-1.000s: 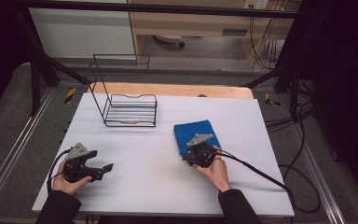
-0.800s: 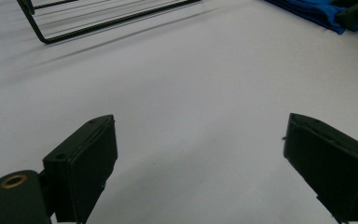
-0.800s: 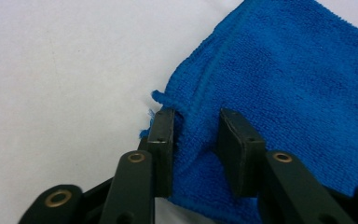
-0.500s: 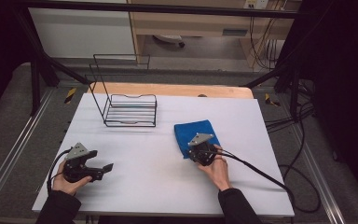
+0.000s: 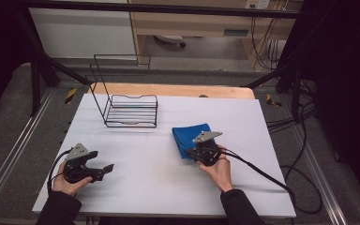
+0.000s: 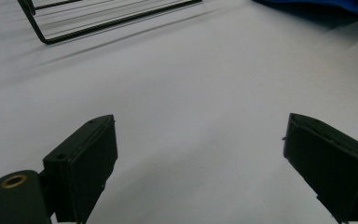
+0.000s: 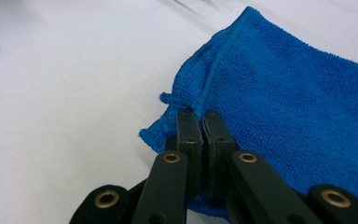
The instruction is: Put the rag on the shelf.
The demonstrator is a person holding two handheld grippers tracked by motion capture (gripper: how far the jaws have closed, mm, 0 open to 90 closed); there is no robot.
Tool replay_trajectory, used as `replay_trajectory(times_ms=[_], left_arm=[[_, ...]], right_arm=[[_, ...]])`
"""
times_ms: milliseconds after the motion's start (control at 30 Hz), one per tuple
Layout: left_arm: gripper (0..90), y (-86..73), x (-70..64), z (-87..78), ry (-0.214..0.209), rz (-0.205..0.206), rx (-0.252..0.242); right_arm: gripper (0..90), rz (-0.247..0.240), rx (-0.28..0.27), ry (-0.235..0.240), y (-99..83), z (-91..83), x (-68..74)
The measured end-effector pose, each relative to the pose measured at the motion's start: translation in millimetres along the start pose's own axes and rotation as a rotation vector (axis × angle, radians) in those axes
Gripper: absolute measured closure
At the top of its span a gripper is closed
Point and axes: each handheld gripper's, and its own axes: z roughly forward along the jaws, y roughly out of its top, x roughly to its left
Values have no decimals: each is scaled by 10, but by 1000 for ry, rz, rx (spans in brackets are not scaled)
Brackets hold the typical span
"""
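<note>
A folded blue cloth [image 5: 190,135] lies right of the table's middle. My right gripper [image 5: 191,153] is at the cloth's near edge, held by a hand. In the right gripper view its jaws are pressed together on the hem of the blue cloth [image 7: 298,93], the right gripper [image 7: 202,119] pinching a raised fold near the corner. My left gripper [image 5: 106,169] rests low at the front left of the table, open, with nothing between its jaws. The left gripper view has the left gripper [image 6: 200,163] spread wide over bare white table.
A black wire rack [image 5: 130,110] stands at the back left of the white table [image 5: 168,187]; its base [image 6: 98,25] and the cloth's edge [image 6: 317,4] lie far ahead of the left gripper. Cables trail off the table's right side.
</note>
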Motion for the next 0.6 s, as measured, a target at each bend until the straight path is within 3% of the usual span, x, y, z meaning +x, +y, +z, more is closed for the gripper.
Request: replay_trajectory(times_ms=[233,600], left_arm=[[99,1,-3,0,5,-1,0],[97,3,5,-7,12,-3,3]], right_arm=[[880,9,-6,51,69,15,175],[879,-2,-13,155,200,203,597]])
